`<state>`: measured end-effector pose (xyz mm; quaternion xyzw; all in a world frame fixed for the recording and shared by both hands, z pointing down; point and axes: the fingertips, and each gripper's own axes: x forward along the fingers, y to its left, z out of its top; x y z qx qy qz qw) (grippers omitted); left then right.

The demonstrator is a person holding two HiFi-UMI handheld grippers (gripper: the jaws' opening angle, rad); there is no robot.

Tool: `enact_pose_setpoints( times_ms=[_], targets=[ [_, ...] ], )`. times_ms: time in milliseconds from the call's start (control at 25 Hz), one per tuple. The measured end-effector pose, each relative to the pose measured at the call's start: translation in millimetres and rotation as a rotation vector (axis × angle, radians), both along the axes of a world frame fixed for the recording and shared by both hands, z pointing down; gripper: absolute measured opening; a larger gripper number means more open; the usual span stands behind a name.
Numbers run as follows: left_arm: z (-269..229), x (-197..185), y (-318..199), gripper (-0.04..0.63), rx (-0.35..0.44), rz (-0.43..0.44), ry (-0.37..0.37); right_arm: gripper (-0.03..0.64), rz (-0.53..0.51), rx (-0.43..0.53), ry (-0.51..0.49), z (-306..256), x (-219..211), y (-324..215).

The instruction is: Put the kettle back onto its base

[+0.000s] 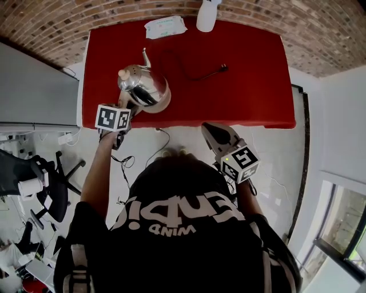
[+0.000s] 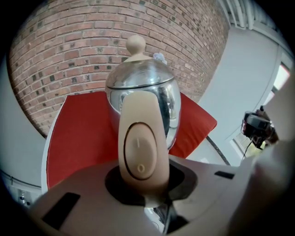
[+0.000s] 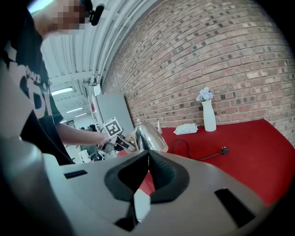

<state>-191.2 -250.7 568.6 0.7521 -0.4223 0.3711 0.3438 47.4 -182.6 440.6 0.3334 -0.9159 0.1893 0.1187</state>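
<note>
A shiny steel kettle (image 1: 143, 84) with a beige lid knob and a thin spout stands over the near left part of the red table (image 1: 251, 86). Under its near side shows the beige rim of a round base (image 1: 162, 106); I cannot tell whether the kettle rests on it. My left gripper (image 1: 130, 107) is shut on the kettle's beige handle (image 2: 142, 147), whose rocker switch faces the left gripper view's camera. My right gripper (image 1: 209, 128) hangs shut and empty off the table's near edge, apart from the kettle (image 3: 150, 135).
A black cord runs from the kettle's area to a plug (image 1: 223, 68) lying mid-table. A white vase (image 1: 207, 14) and a pack of wipes (image 1: 164, 26) stand at the far edge by the brick wall. An office chair (image 1: 51, 183) stands on the floor at left.
</note>
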Motion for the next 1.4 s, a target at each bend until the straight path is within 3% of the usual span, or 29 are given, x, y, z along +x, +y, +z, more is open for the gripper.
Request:
enact_pose_setpoints(
  times_ms=[600,1400],
  targets=[
    [14,7,3,0.066,-0.007,0.069,-0.105,0.023,0.017,-0.002,0.001,1,8,-2],
    [16,4,8,0.066,0.002,0.113,-0.165,0.023,0.012,-0.003,0.017,1,5,6]
  ],
)
